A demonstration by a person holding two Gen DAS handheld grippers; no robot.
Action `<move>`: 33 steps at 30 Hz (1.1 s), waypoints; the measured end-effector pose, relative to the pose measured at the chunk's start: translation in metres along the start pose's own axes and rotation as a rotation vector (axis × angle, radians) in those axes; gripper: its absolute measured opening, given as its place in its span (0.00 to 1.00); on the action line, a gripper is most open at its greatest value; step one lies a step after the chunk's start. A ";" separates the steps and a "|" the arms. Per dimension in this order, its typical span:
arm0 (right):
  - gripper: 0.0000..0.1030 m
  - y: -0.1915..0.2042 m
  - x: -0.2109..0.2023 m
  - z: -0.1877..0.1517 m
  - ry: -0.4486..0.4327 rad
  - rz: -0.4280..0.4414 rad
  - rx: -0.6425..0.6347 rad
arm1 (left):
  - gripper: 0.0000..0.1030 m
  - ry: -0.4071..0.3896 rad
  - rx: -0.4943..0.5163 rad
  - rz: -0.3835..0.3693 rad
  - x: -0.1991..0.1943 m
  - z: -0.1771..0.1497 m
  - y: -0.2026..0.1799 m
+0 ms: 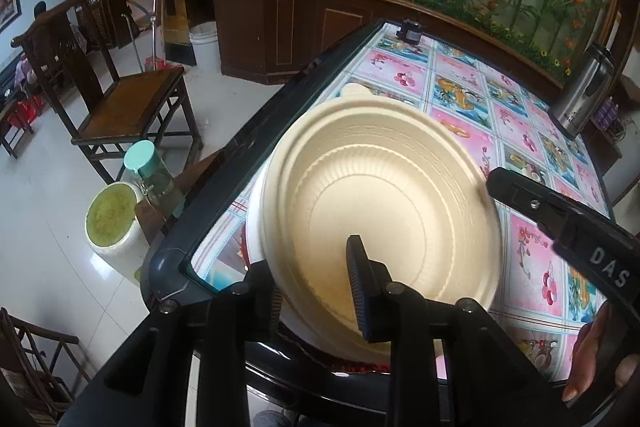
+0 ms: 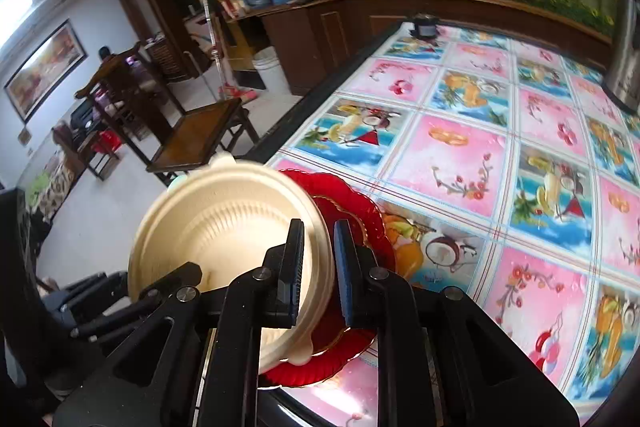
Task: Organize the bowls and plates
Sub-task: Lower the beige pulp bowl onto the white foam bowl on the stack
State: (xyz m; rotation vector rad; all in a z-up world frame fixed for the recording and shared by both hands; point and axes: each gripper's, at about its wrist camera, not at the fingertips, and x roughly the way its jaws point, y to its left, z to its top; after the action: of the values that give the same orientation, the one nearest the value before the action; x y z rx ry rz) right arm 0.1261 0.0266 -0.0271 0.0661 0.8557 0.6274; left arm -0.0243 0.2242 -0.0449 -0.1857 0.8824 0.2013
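Note:
A cream disposable bowl [image 1: 380, 195] hangs tilted over the table's near left corner. My left gripper [image 1: 316, 291] is shut on its near rim, one finger [image 1: 360, 291] inside the bowl. My right gripper [image 2: 318, 267] is shut on the opposite rim of the same bowl [image 2: 224, 231]; its black body [image 1: 560, 223] shows at the right in the left wrist view. Red glass plates [image 2: 360, 223] lie stacked on the table right under the bowl. A white plate edge [image 1: 254, 227] shows under the bowl in the left wrist view.
The table [image 2: 460, 147] has a pink and blue fruit-pattern cloth and a black rim. A steel thermos [image 1: 584, 95] stands at the right, a small black object [image 1: 409, 33] at the far edge. A wooden chair [image 1: 120, 99], a teal-lidded bottle [image 1: 148, 167] and a white tub [image 1: 116, 223] stand left.

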 end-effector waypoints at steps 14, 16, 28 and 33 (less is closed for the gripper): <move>0.24 -0.050 -0.007 -0.005 -0.028 0.040 0.162 | 0.78 -0.182 0.167 0.220 -0.042 0.001 -0.012; 0.24 -0.054 -0.009 -0.005 -0.039 0.054 0.180 | 0.78 -0.198 0.158 0.197 -0.044 0.003 -0.013; 0.24 -0.085 -0.038 -0.027 -0.095 0.052 0.187 | 0.79 -0.280 0.143 0.080 -0.051 -0.003 -0.056; 0.24 -0.088 -0.037 -0.032 -0.085 0.075 0.195 | 0.87 -0.343 0.114 0.089 -0.063 -0.007 -0.057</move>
State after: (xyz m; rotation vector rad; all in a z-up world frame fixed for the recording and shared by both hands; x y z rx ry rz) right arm 0.1281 -0.0720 -0.0490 0.3007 0.8325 0.6057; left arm -0.0539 0.1611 0.0047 -0.0038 0.5591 0.2563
